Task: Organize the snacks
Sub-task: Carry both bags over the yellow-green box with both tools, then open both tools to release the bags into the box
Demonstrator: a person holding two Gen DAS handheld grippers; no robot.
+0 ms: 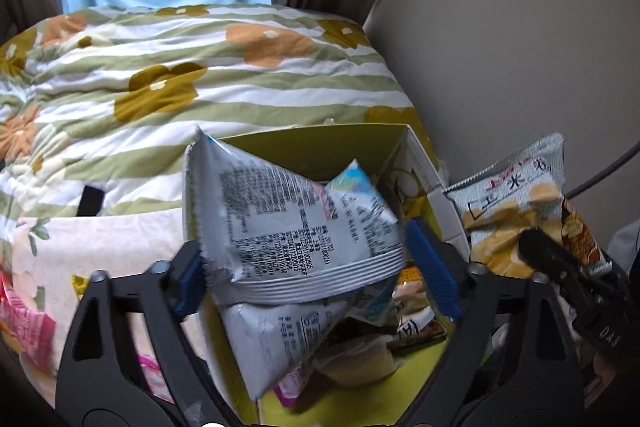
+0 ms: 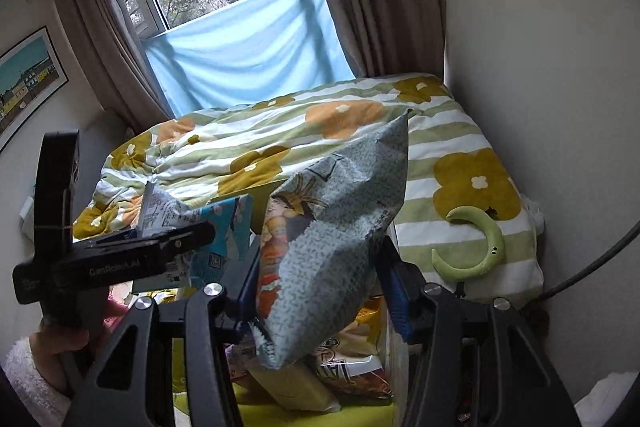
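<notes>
My left hand-held gripper (image 1: pixel 308 263) pinches white snack bag (image 1: pixel 288 211) over box (image 1: pixel 420 163); right hand-held gripper (image 2: pixel 320 287) pinches grey chip bag (image 2: pixel 332 227). Several snacks boxed; two remain.

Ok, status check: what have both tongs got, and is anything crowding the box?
Left tongs shut on grey-white printed snack packet above yellow-green cardboard box. Right tongs shut on grey-blue patterned chip bag. Box already crowded with packets.
</notes>
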